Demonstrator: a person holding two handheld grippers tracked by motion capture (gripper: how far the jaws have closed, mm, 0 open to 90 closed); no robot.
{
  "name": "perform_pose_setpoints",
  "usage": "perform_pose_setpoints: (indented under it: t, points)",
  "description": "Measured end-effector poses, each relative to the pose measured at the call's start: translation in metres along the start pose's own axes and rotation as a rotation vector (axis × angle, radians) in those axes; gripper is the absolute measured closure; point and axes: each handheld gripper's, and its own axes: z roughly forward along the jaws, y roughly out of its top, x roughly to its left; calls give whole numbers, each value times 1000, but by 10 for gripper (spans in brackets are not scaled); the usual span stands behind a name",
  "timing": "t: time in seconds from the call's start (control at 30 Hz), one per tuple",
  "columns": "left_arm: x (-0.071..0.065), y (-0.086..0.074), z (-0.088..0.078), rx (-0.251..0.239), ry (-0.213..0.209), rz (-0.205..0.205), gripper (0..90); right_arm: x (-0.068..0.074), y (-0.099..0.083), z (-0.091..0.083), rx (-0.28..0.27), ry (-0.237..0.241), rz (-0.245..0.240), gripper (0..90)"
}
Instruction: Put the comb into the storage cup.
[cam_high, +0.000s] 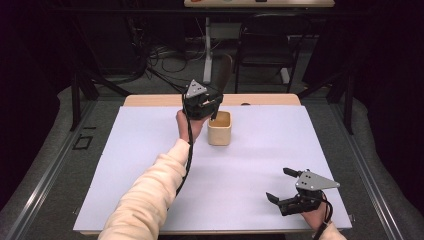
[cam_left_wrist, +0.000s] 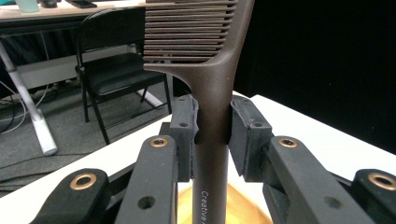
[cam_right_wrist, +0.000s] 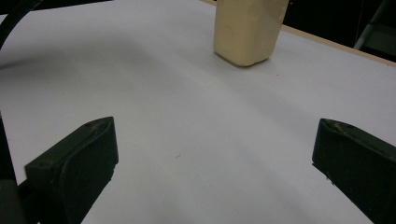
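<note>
Left gripper (cam_high: 212, 107): one, black, two jaws clamped on the comb's handle, raised just over the cup's left rim.
Comb (cam_left_wrist: 212, 93): one, dark brown, matte plastic; straight handle upright between the pads (cam_left_wrist: 187, 126), fine parallel teeth above, white lettering low on the handle.
Cup (cam_high: 219, 128): one, pale wooden, rounded-square, open top; standing on the white table (cam_high: 150, 150), near its far edge.
Right gripper (cam_high: 280, 185): one, black, jaws spread wide, empty; low at the near right corner, well apart from the cup.
</note>
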Motion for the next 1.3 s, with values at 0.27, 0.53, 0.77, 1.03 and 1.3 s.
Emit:
perform_pose_setpoints:
  t: [0.27,0.53,0.77,1.03,1.3]
  points:
    - [0,-6,5,12,5,-5,725,-1,0,0,3,-1,-1,0]
    - [-1,-11,10,46,0,12,724,-1,0,0,-1,-2,2,0]
    - [-1,-13,11,34,-4,5,725,0,0,0,1,-3,1,0]
    - [-1,-15,12,45,-3,4,724,0,0,1,1,-1,1,0]
    - [-1,-20,14,61,-20,9,724,0,0,1,2,-1,1,0]
